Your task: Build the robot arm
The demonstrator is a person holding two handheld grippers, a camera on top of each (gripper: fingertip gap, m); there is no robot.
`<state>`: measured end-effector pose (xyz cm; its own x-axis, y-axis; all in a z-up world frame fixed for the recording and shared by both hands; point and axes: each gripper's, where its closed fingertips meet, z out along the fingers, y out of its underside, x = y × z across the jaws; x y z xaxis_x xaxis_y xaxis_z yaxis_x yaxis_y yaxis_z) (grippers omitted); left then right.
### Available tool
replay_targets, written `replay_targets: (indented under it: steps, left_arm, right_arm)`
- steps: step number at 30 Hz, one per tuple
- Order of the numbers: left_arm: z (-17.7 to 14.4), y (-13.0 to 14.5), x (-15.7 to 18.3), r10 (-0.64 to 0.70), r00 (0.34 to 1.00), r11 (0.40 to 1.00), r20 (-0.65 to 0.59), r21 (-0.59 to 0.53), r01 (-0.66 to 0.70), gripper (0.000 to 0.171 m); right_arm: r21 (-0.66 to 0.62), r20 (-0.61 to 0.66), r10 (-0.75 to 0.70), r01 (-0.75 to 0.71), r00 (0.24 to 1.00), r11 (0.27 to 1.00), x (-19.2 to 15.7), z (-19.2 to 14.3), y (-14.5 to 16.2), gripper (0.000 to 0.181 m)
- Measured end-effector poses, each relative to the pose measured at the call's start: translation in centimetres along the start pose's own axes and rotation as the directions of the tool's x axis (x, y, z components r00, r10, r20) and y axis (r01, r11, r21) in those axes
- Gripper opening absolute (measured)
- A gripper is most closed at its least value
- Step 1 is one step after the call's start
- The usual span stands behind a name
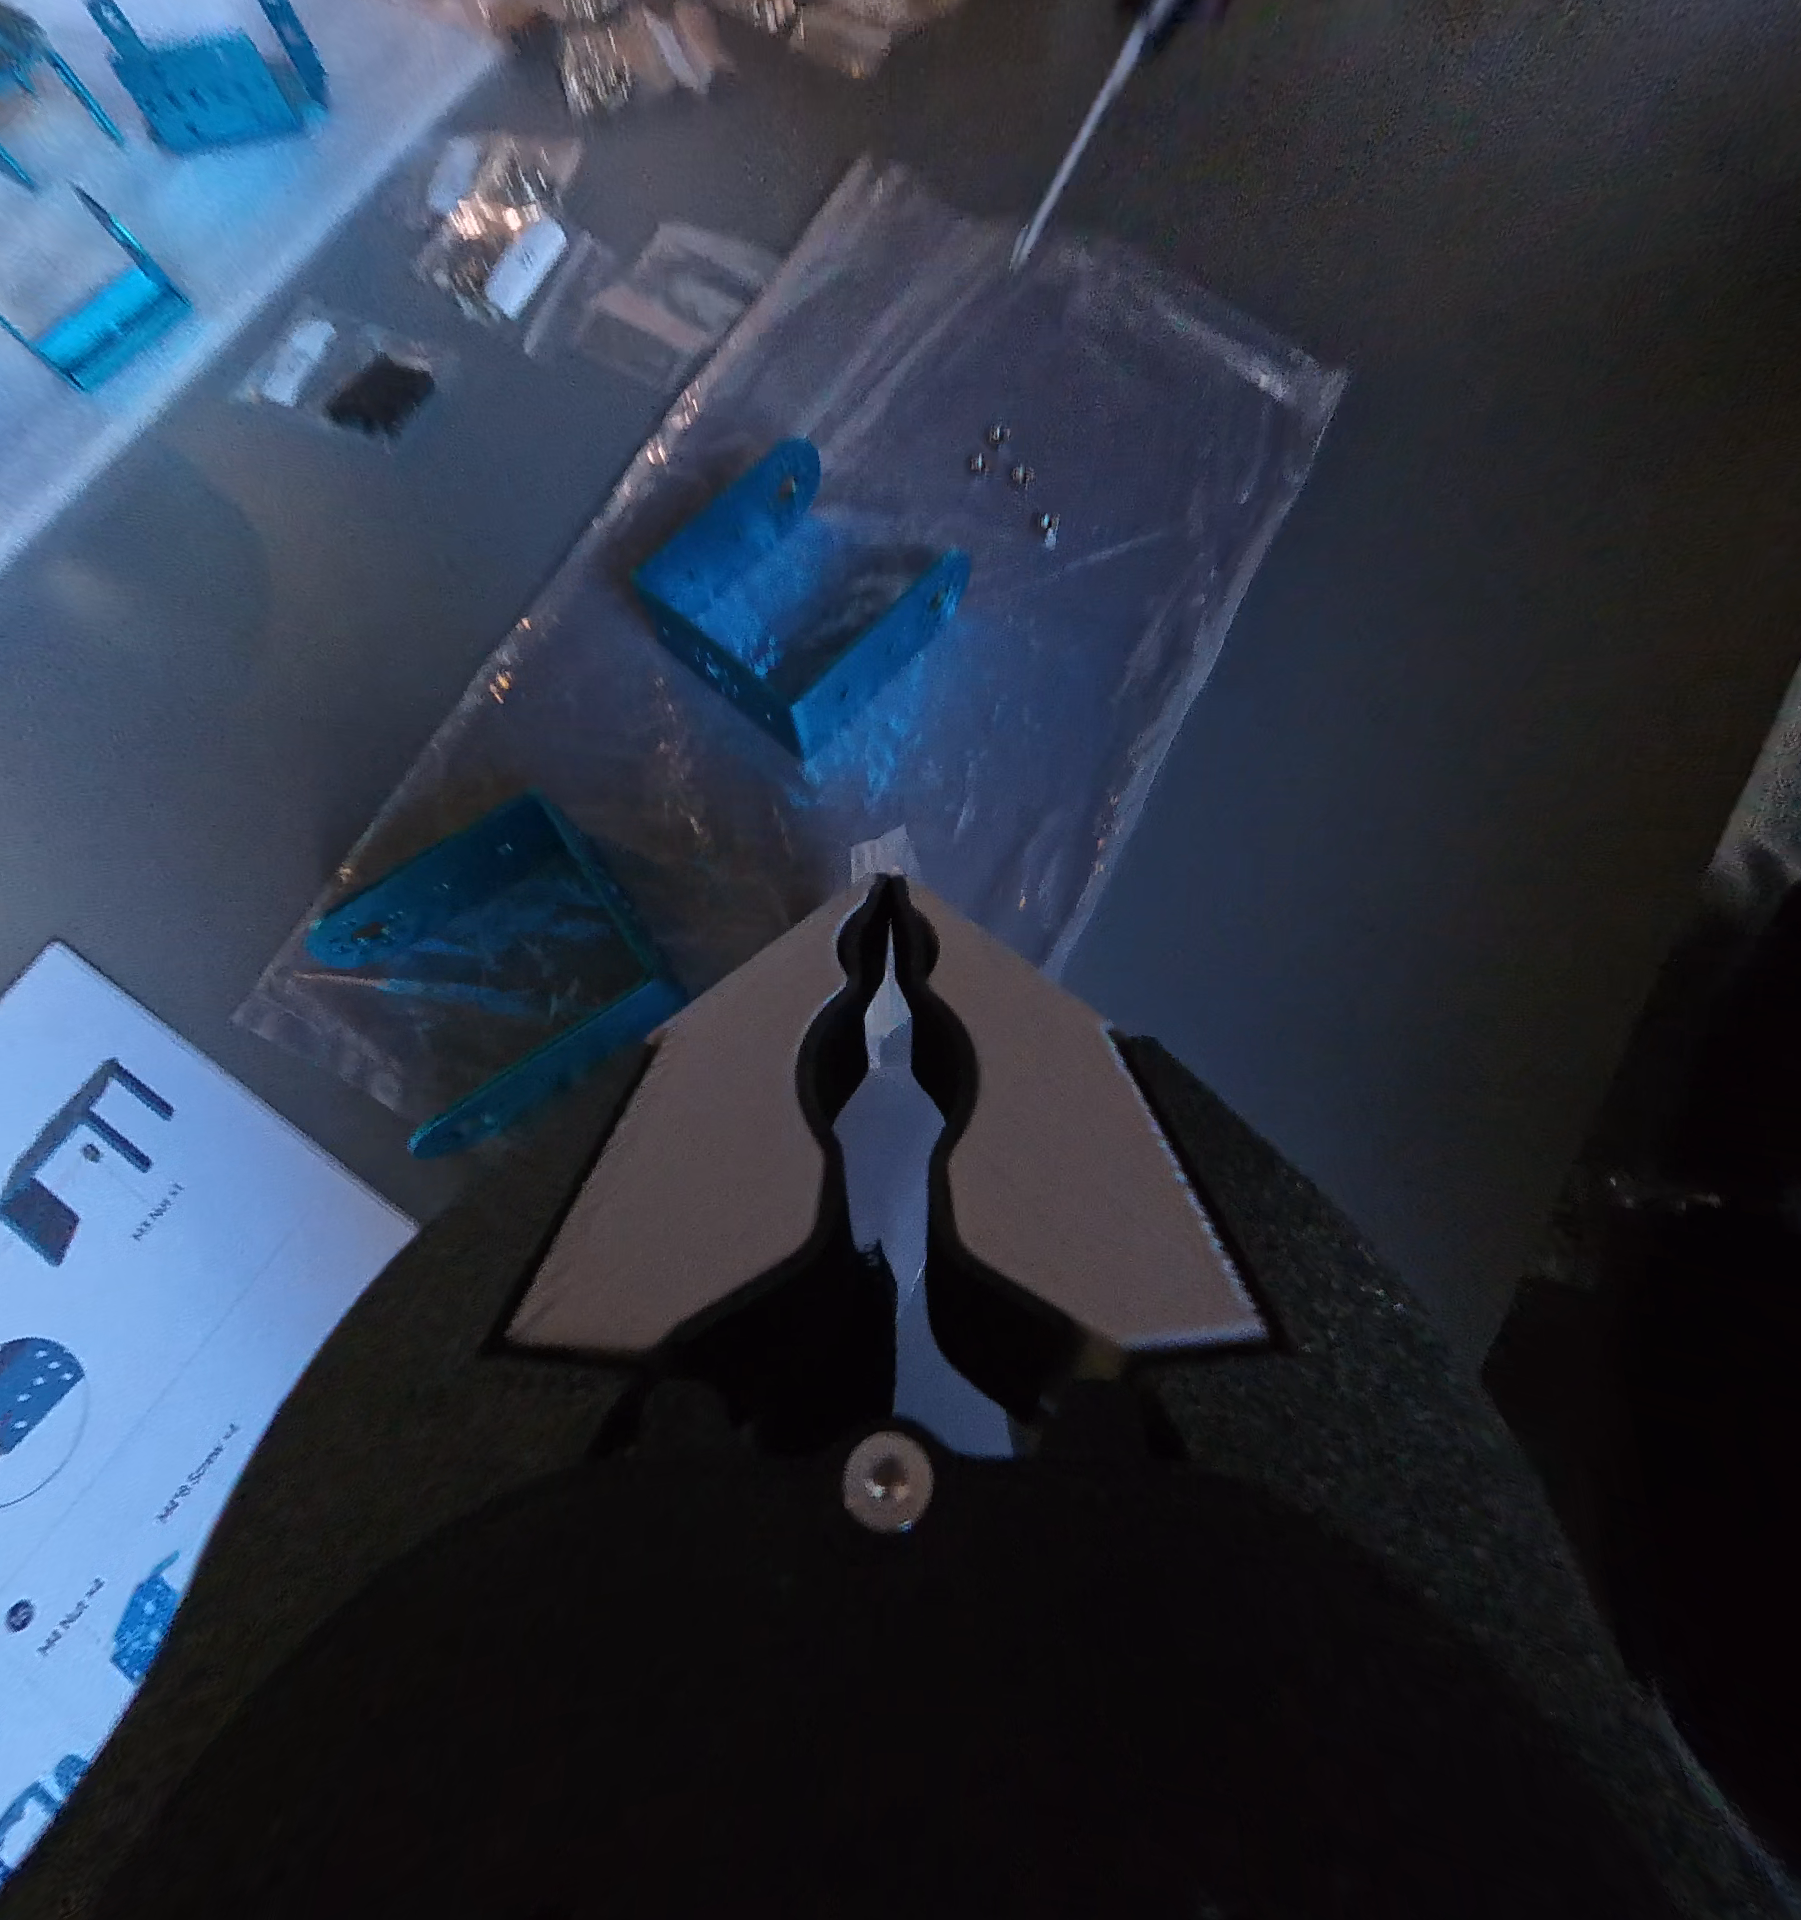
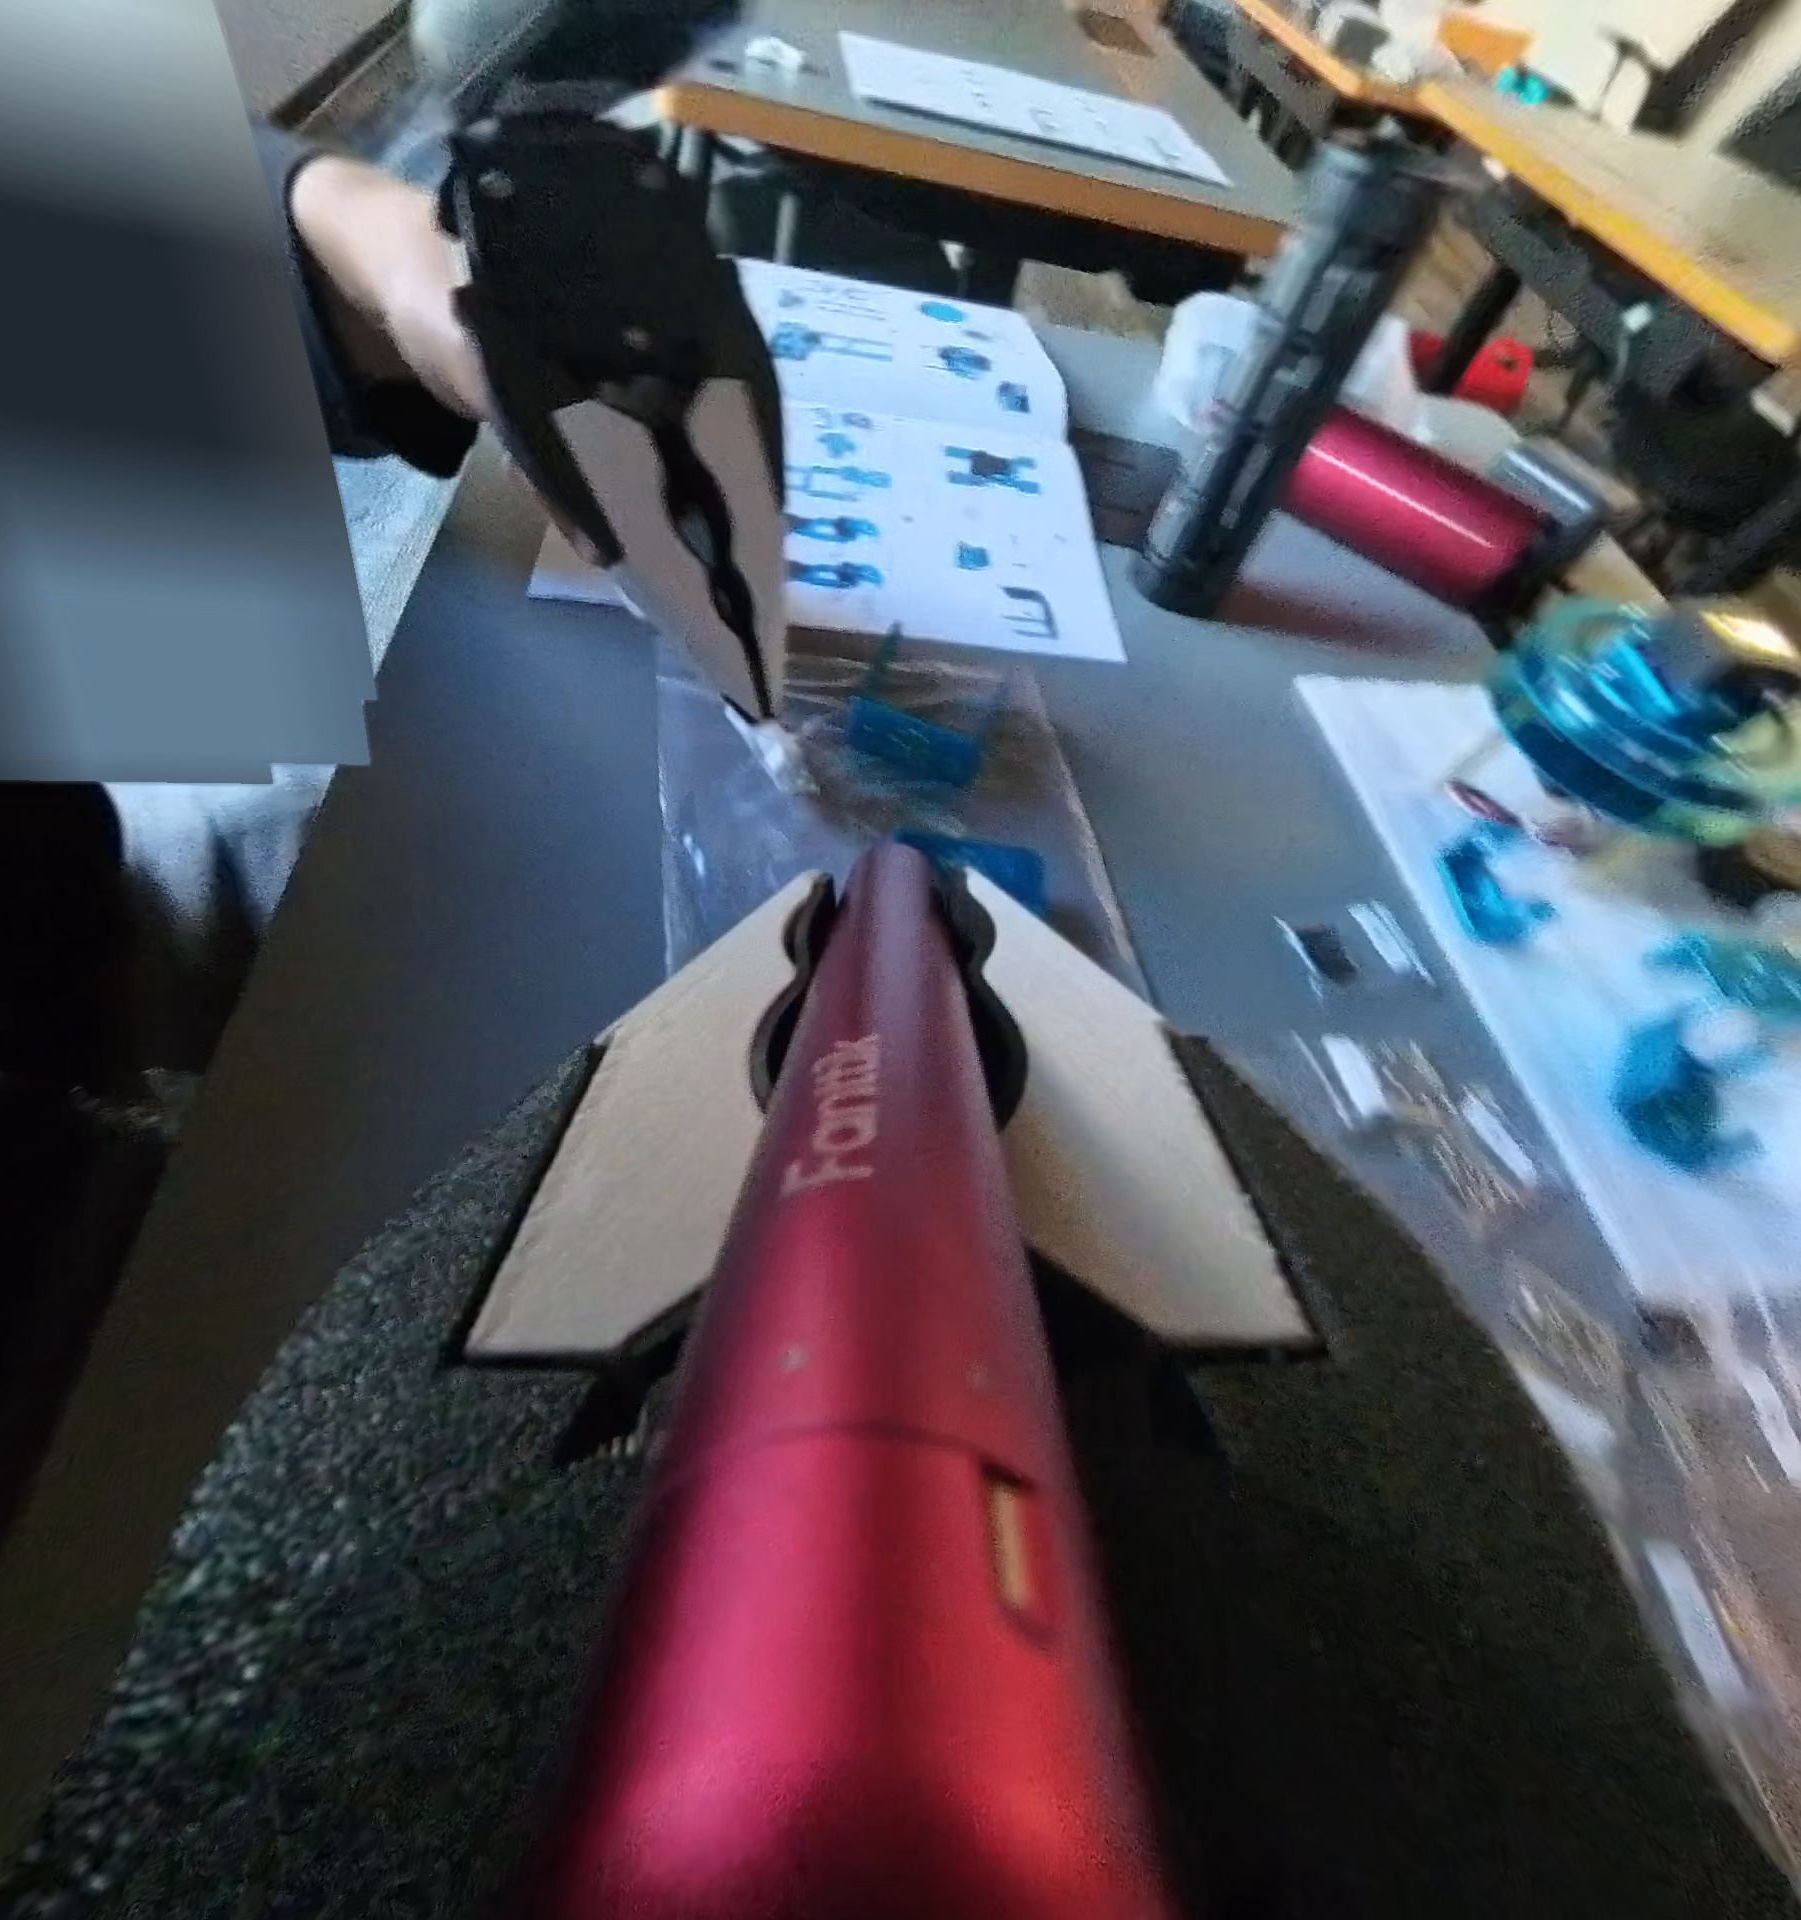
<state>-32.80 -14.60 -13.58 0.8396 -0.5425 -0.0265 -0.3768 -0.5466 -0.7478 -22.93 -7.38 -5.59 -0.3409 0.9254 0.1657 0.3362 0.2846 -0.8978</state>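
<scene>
left gripper (image 1: 888,888) jaws pinch a clear plastic bag (image 1: 979,644) — right gripper (image 2: 891,883) clamps a red, tapered screwdriver (image 2: 875,1247).

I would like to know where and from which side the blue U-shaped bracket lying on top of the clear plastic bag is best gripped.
Probably one upright flange of the blue U-shaped bracket, from above. It rests on its base on the clear plastic bag with both thin, flat flanges standing up, so fingers could close across one; the base lies flat, giving no edge to get under.

Bracket (image 1: 797,603) on plastic bag (image 1: 1135,644); screws (image 1: 1015,478) right; booklet (image 1: 96,1299) left.
</scene>
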Motion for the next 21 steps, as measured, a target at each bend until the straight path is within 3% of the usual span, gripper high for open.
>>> replay_targets:
  steps: [1, 3, 4, 6, 9, 13, 15, 19, 21]
  left_arm:
    - [-0.4, -0.5, 0.0, 0.0, 1.0, 1.0, 0.006, 0.029, -0.001, 0.0]
    - [-1.3, -1.6, 0.0, 0.005, 1.0, 0.996, 0.024, 0.09, -0.007, 0.0]
    - [-1.7, -2.0, 0.0, 0.013, 0.999, 0.993, 0.04, 0.116, -0.018, 0.0]
    - [-2.4, -2.7, -0.3, 0.037, 0.996, 0.985, 0.078, 0.164, -0.049, 0.0]
    - [-2.8, -3.7, 0.0, 0.018, 0.998, 0.972, 0.058, 0.234, -0.031, 0.0]
    - [-3.0, -4.4, 0.0, 0.021, 0.997, 0.959, 0.068, 0.28, -0.039, 0.0]
    - [-3.2, -4.9, 0.6, 0.025, 0.998, 0.951, 0.053, 0.308, -0.04, 0.0]
    - [-3.4, -5.6, 1.4, 0.047, 0.996, 0.938, 0.07, 0.341, -0.068, 0.0]
    - [-3.6, -5.8, 1.8, 0.059, 0.995, 0.931, 0.077, 0.356, -0.083, 0.0]
  right_arm:
    - [-0.028, 0.031, 0.057, -0.056, 0.998, 0.998, 0.7, -2.3, 0.2, 0.021]
    - [-0.289, 0.156, 0.205, -0.154, 0.966, 0.945, 0.4, -6.9, 3.1, 0.021]
    - [-0.409, 0.136, 0.187, -0.117, 0.973, 0.905, 1.2, -9.2, 4.8, 0.02]
    - [-0.688, 0.085, 0.288, -0.153, 0.954, 0.71, 1.9, -13.7, 8.5, 0.021]
    - [-0.906, -0.054, 0.347, -0.193, 0.936, 0.378, 3.3, -18.7, 12.2, 0.021]
    - [-0.986, -0.162, 0.355, -0.164, 0.921, -0.025, 3.0, -21.8, 15.6, 0.02]
    - [-0.981, -0.168, 0.365, -0.118, 0.916, -0.156, 2.7, -21.8, 17.2, 0.022]
    - [-0.965, -0.138, 0.346, -0.047, 0.928, -0.259, 3.1, -19.8, 19.8, 0.119]
    - [-0.963, -0.147, 0.362, -0.049, 0.92, -0.266, 3.1, -18.8, 20.5, 0.164]
